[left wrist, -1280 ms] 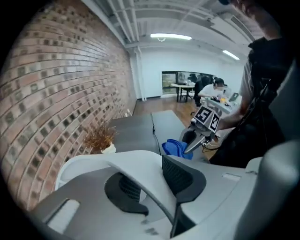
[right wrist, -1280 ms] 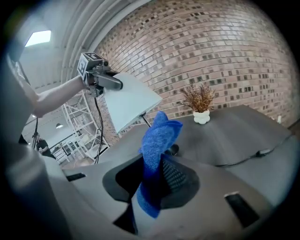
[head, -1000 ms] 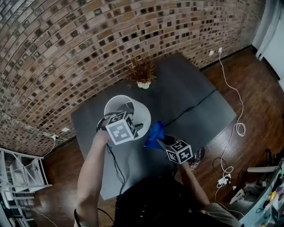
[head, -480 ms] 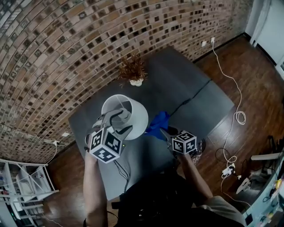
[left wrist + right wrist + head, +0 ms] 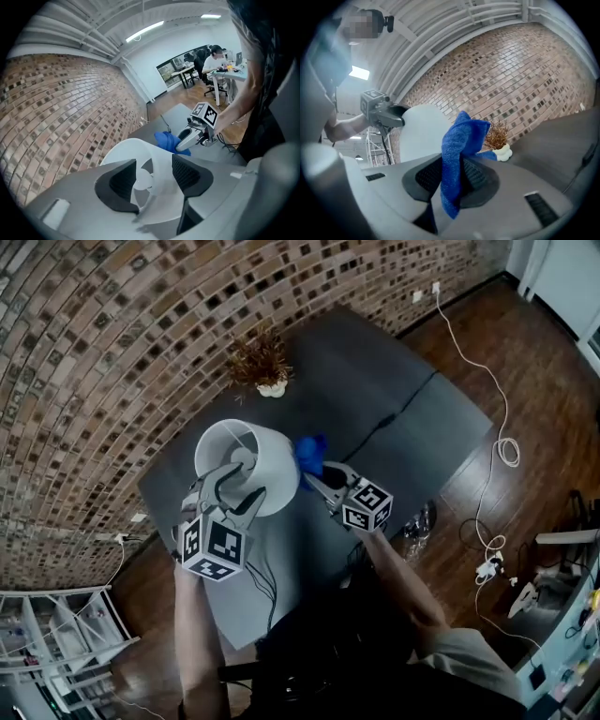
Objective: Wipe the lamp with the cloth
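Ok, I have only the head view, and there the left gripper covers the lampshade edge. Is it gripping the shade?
Observer: Not gripping. In the left gripper view the left gripper has the lampshade rim between its jaws; they have just been closing, but there is a gap on one side.
Operator: And is the cloth held well?
Observer: Yes. The right gripper view shows the right gripper shut on the blue cloth, which stands above the jaws and hangs below them.
Operator: Does it touch the shade?
Observer: I cannot tell; the left gripper view shows it close beside the shade.
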Tool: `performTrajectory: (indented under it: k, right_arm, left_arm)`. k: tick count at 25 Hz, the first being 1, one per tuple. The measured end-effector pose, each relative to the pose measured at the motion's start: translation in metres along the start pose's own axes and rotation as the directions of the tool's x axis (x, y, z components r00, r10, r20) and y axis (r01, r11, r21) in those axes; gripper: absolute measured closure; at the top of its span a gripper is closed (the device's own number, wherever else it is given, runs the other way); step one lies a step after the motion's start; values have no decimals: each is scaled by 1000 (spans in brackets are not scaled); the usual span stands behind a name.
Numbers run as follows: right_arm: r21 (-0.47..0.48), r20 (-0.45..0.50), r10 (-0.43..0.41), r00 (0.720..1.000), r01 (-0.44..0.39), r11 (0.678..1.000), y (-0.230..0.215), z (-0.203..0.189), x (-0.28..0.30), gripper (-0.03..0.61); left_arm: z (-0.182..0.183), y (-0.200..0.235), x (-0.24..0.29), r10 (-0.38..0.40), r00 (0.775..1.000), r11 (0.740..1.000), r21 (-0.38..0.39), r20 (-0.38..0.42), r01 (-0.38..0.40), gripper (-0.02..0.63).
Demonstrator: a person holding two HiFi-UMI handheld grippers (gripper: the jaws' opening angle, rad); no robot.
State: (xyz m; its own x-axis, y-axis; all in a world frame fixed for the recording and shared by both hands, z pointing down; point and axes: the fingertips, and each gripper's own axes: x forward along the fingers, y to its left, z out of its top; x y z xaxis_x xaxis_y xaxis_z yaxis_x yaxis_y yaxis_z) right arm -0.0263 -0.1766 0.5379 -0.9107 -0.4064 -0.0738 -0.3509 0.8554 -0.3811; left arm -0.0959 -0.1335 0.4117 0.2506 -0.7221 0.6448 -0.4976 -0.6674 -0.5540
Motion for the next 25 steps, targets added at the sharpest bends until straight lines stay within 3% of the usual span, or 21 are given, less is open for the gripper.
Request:
performTrajectory:
  k: [6, 11, 16, 18, 20, 22, 25]
  right_arm:
    - [33, 75, 34, 997, -36, 999, 50, -25, -14, 488]
    - [187, 158, 2, 987, -32, 982, 78, -48, -10, 488]
    - [242, 39, 201, 979, -204, 948, 157, -99, 26, 488]
    - [410, 75, 161, 984, -177, 895, 153, -106, 31, 488]
    - [608, 124, 15, 992, -88, 789, 127, -110, 34, 489]
    - [734, 122, -73, 990, -41, 678, 110, -117, 50, 491]
    - [830, 206, -57, 977, -144, 539, 111, -117, 88, 491]
  left_arm:
    - [-3, -1, 0, -41, 999, 999, 13, -23, 41, 380]
    - [-5, -4, 0, -59, 997, 998, 28, -50, 61, 385]
    - [-6, -3, 1, -60, 996, 998, 28, -68, 62, 388]
    - [-5, -5, 2, -54, 996, 998, 32, -75, 56, 388]
    - [-3, -7, 4, -49, 996, 998, 42, -78, 52, 388]
    - [-2, -9, 6, -38, 996, 997, 59, -78, 43, 388]
    - [-3, -10, 7, -25, 997, 996, 80, -76, 31, 394]
